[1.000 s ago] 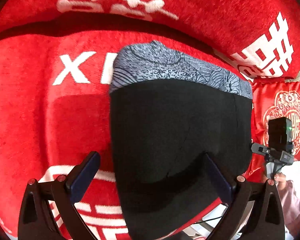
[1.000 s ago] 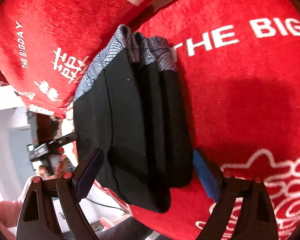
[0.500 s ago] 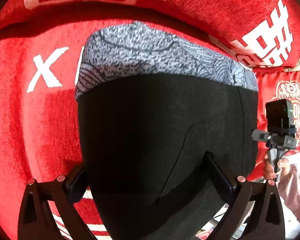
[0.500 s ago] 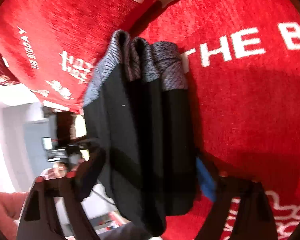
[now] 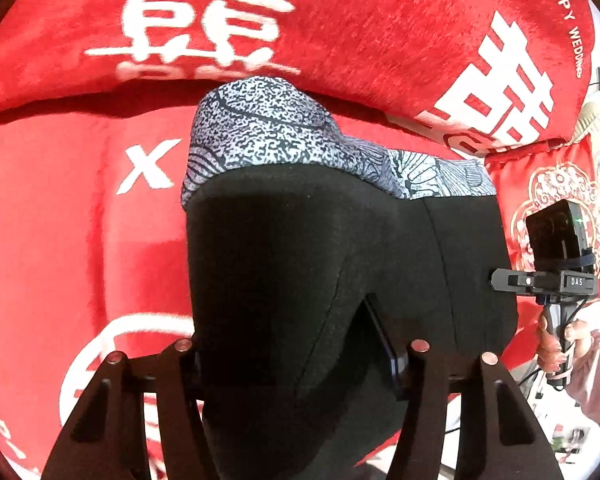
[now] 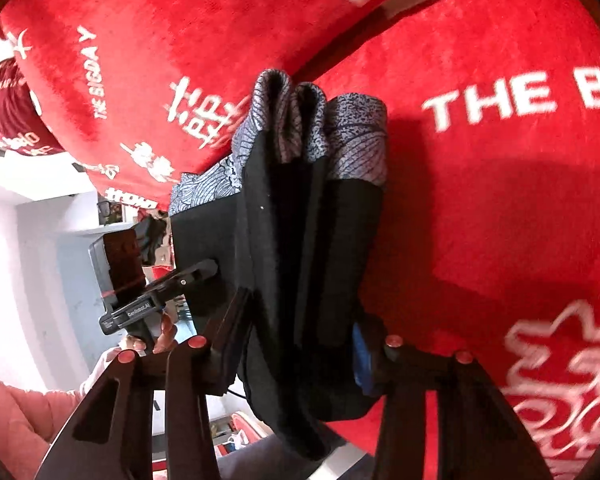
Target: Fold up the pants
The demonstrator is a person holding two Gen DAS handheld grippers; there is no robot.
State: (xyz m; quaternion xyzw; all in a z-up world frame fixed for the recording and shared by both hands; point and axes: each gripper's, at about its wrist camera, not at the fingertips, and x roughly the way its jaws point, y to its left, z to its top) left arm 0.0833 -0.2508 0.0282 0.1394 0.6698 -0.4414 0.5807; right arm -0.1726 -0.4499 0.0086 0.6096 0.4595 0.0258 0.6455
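Observation:
The black pants (image 5: 308,272) with a grey patterned waistband (image 5: 268,132) lie folded in several layers on a red sofa seat (image 5: 60,240). My left gripper (image 5: 296,356) is shut on the near edge of the bundle. In the right wrist view the pants (image 6: 308,260) show their stacked layers edge-on, waistband (image 6: 320,128) at the far end. My right gripper (image 6: 296,344) is shut on the thick stack, blue pad (image 6: 360,356) against its right side. Each gripper shows in the other's view, the right one (image 5: 556,264) at the right, the left one (image 6: 140,288) at the left.
A red sofa backrest (image 5: 340,20) with white characters rises behind the pants. A red embroidered cushion (image 5: 556,200) sits at the right. The seat (image 6: 500,200) carries white lettering. Beyond the sofa edge is a pale room (image 6: 20,280).
Both grippers moved in onto the folded pants and closed their fingers on the bundle; they were wide open a second ago.

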